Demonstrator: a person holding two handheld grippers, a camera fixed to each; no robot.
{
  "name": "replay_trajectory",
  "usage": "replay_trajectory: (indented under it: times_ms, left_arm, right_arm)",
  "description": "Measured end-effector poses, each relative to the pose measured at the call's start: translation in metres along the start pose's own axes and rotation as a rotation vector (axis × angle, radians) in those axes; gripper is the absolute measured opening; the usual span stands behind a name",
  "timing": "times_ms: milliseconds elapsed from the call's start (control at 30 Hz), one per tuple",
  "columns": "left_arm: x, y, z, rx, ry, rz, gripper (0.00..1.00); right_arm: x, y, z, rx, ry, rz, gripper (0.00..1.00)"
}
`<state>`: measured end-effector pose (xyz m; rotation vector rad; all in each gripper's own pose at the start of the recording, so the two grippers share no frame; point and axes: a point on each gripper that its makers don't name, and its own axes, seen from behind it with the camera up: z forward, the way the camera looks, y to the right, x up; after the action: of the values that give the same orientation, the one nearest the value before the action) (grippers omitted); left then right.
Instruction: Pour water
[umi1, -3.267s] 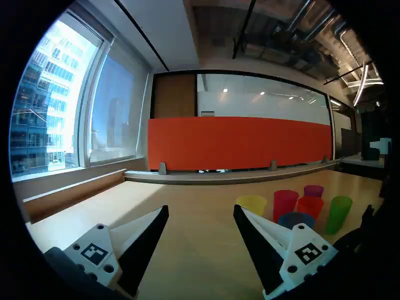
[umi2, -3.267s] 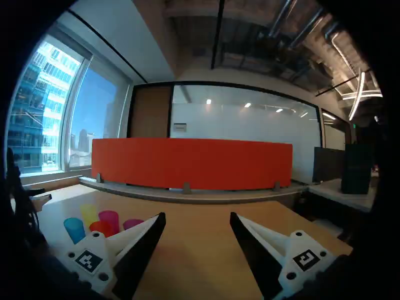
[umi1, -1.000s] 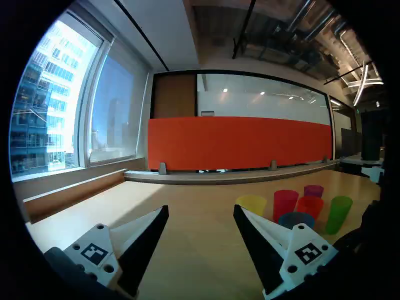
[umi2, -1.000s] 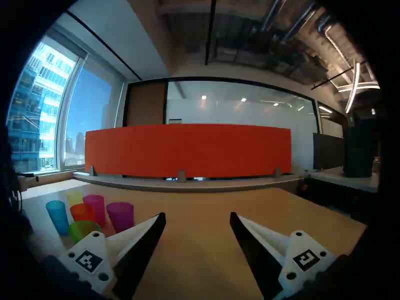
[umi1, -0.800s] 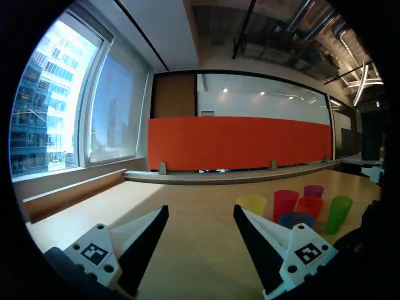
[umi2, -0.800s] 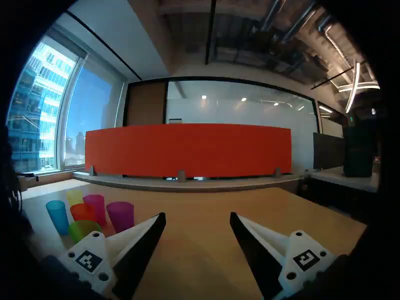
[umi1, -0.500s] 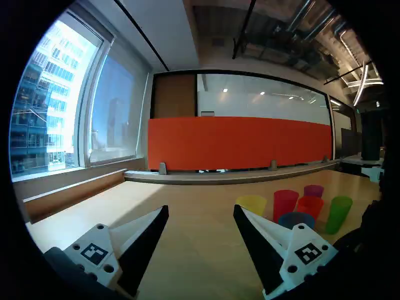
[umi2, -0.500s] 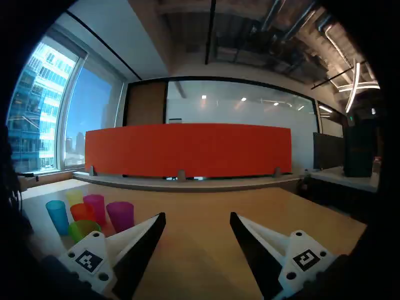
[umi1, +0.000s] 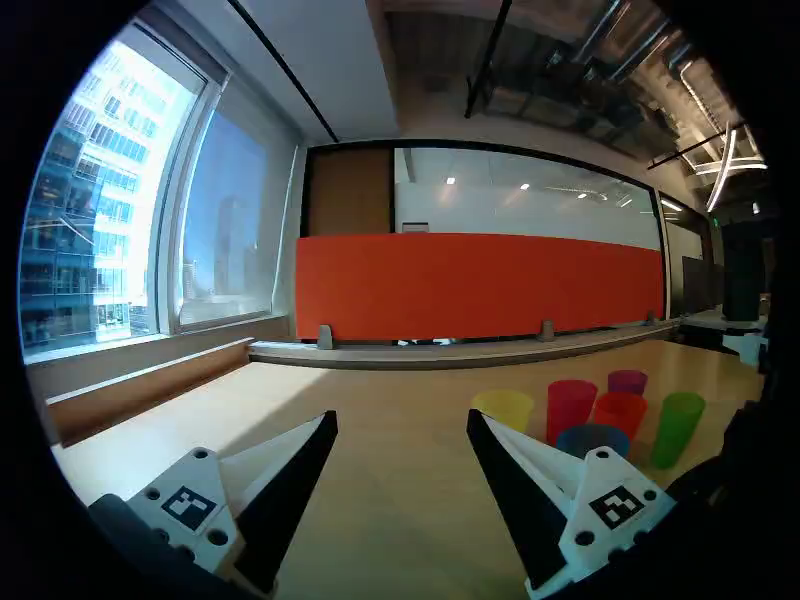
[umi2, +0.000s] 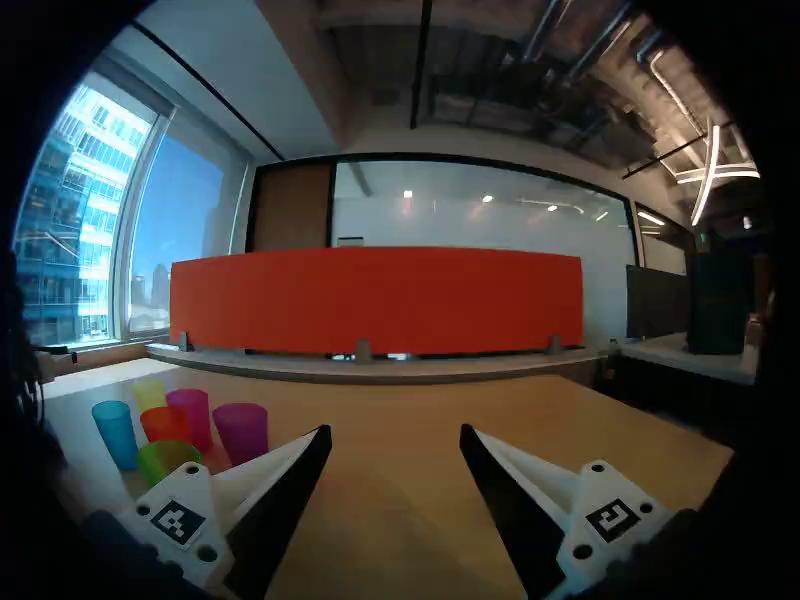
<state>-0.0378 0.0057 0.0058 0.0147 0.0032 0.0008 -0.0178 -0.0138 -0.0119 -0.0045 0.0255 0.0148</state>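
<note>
Several coloured plastic cups stand in a cluster on a wooden table (umi1: 400, 470). In the left gripper view they sit to the right: yellow cup (umi1: 503, 407), pink cup (umi1: 570, 405), purple cup (umi1: 627, 381), orange cup (umi1: 620, 412), green cup (umi1: 678, 427), and blue cup (umi1: 592, 439) partly behind my right finger. My left gripper (umi1: 400, 430) is open and holds nothing. In the right gripper view the cups stand at the left: blue cup (umi2: 116, 432), yellow cup (umi2: 149, 393), pink cup (umi2: 190, 416), purple cup (umi2: 243, 431), orange cup (umi2: 163, 423), green cup (umi2: 165, 460). My right gripper (umi2: 394, 442) is open and holds nothing.
An orange divider panel (umi1: 480, 285) runs along the table's far edge. Large windows (umi1: 90, 230) fill the left wall. A dark object (umi2: 715, 335) stands on a neighbouring desk at the right. Bare tabletop (umi2: 420, 500) lies ahead of the right gripper.
Since 3.3 s ago the right gripper view has lifted and shifted, bringing the cups more fully into sight. Over the last second nothing has visibly moved.
</note>
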Motion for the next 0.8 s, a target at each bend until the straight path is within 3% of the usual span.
replay_trajectory:
  times_ms: [800]
  left_arm:
    - [-0.0004,0.0004,0.0001,-0.001,0.0,-0.001,0.96]
  right_arm:
    - [-0.0003,-0.0006,-0.0001,0.0,0.0,0.0,0.99]
